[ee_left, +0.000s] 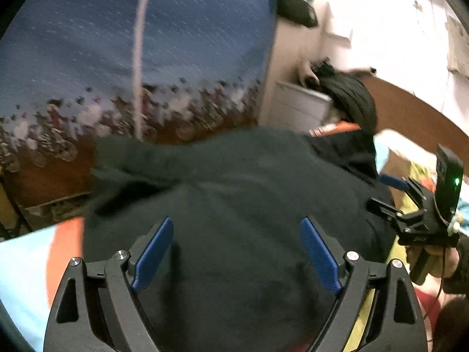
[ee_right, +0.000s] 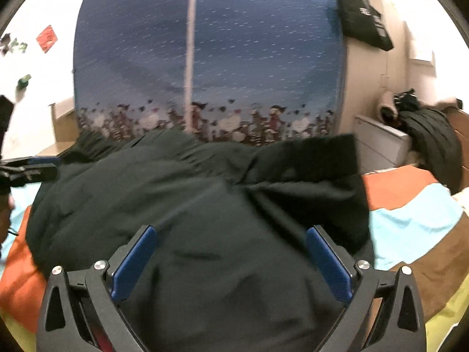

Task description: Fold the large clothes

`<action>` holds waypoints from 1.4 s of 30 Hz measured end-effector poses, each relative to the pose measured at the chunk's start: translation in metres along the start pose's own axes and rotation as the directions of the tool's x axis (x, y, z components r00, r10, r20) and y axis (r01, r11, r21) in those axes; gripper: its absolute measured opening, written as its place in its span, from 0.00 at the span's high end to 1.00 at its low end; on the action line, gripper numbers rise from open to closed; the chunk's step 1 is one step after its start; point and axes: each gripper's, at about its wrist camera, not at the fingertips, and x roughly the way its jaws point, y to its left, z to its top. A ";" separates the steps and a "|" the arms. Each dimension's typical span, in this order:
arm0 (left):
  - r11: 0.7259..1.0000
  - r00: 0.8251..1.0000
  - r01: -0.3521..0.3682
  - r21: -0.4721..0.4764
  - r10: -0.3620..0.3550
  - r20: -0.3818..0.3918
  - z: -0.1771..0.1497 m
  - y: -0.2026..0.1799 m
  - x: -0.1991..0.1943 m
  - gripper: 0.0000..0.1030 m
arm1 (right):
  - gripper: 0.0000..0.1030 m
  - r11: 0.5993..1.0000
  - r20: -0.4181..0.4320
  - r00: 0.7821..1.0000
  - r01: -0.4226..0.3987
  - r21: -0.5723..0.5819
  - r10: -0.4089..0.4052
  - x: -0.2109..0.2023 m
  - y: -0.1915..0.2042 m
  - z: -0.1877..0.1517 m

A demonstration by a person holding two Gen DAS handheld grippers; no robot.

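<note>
Left wrist view | black garment (ee_left: 234,193) heaped on striped bed cover (ee_left: 26,267), spanning mid-bed | left tool (ee_left: 236,252) wide, nothing gripped, over garment | right tool (ee_right: 231,259) wide, empty | blue curtain (ee_right: 205,58) beyond bed's far edge

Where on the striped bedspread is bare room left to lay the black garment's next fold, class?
Bare bedspread shows right of the black garment, its orange, pale blue and brown stripes running toward the white drawers. A narrower orange and blue strip lies at the garment's left edge. The middle is fully covered, beneath both open grippers.
</note>
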 end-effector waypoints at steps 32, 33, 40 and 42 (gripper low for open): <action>0.968 0.981 -0.192 -0.164 0.183 -0.067 0.020 0.080 0.102 0.02 | 0.00 0.976 -0.143 0.989 -0.009 0.219 0.041 0.142 -0.089 0.008; 0.967 0.981 -0.193 -0.164 0.184 -0.069 0.022 0.081 0.104 0.02 | 0.00 0.974 -0.145 0.988 -0.014 0.225 0.047 0.144 -0.090 0.008; 0.964 0.987 -0.152 -0.218 0.137 -0.085 0.023 0.092 0.112 0.01 | 0.00 0.961 -0.180 0.979 -0.046 0.273 0.098 0.160 -0.098 0.009; 0.963 0.988 -0.149 -0.224 0.134 -0.080 0.022 0.093 0.113 0.01 | 0.00 0.959 -0.176 0.979 -0.051 0.278 0.103 0.161 -0.098 0.008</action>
